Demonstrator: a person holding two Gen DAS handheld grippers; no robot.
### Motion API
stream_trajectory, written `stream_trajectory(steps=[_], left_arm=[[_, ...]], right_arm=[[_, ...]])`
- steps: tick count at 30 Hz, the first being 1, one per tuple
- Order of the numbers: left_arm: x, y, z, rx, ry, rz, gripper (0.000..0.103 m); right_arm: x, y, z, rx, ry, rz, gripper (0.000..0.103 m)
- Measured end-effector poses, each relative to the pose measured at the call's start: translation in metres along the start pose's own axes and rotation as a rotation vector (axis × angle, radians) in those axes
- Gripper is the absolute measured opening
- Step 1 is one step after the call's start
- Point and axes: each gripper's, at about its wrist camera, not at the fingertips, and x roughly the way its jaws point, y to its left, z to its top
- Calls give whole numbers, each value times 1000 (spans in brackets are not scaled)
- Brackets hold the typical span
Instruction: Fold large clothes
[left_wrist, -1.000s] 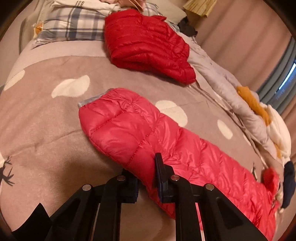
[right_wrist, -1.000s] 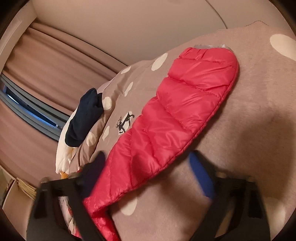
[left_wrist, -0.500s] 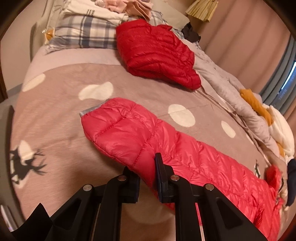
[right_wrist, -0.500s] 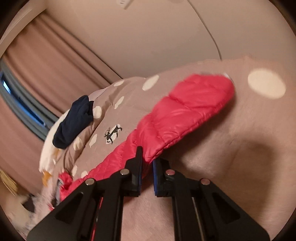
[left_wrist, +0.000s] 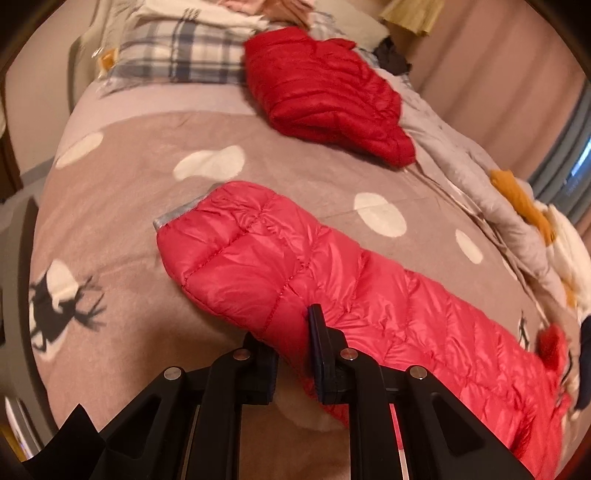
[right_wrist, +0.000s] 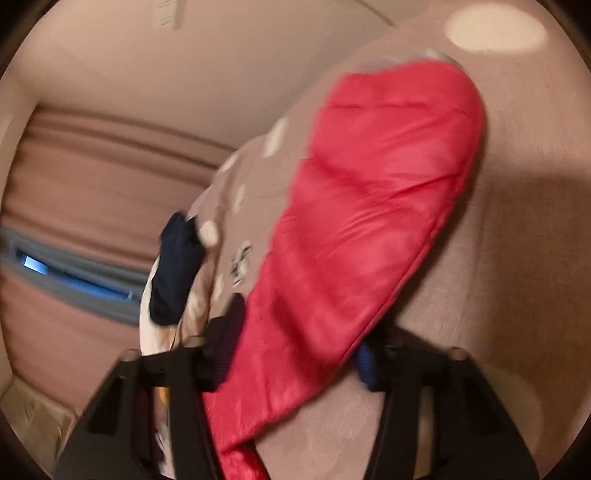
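Note:
A pink-red quilted jacket (left_wrist: 295, 266) lies folded into a long strip across the brown spotted blanket (left_wrist: 129, 221) on the bed. My left gripper (left_wrist: 290, 332) is shut on the jacket's near edge, and the fabric bulges up between its fingers. In the right wrist view the same jacket (right_wrist: 369, 221) runs away from the camera, blurred. My right gripper (right_wrist: 295, 350) straddles the strip. Its jaws are opening, and the puffy fabric fills the gap between them and covers part of the blue pad (right_wrist: 365, 365).
A second, darker red jacket (left_wrist: 325, 96) lies folded near the plaid pillow (left_wrist: 177, 55). A grey garment (left_wrist: 461, 158), a mustard piece (left_wrist: 517, 199) and a navy item (right_wrist: 173, 273) crowd the bed's far side by the curtains.
The right gripper went from wide open to pinched on the jacket's edge, then spread again around the strip while rolling and moving closer. The left gripper kept its grip, tilting slightly.

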Motion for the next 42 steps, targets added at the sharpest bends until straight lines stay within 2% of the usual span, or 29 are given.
stream_trajectory(steps=[1,5,9,12,17,20,26,27,33,38,42], left_arm=[[0,-1,-1,19,-13,-3,15],[6,-2,-4,39,-17,6,16],[3,-6,-2,63,-49,3,16],[7,-4,-1,41,-25,0,16],[7,-5,0,47,-18,-5,16],[6,-4,-1,52,-16,-6,16],[2,1,0,0,-2,-31,16],[3,0,0,-6,0,-30,15],[0,-3,1,-24,6,-33,15],[-2,-4,0,-8,3,-32,15],[2,1,2,-27,21,-54,15]], right_arm=[[6,1,2,-21,10,-33,20],[13,20,-2,-124,8,-86,12],[5,57,-10,-222,-22,-60,12],[4,81,-16,-271,-37,-53,12],[6,115,-35,-312,-10,-2,12],[8,144,-58,-419,13,3,12],[6,196,-114,-509,132,132,12],[6,211,-131,-548,172,161,12],[-11,272,-223,-845,268,258,12],[9,292,-283,-1006,353,230,12],[20,285,-320,-1054,414,205,15]])
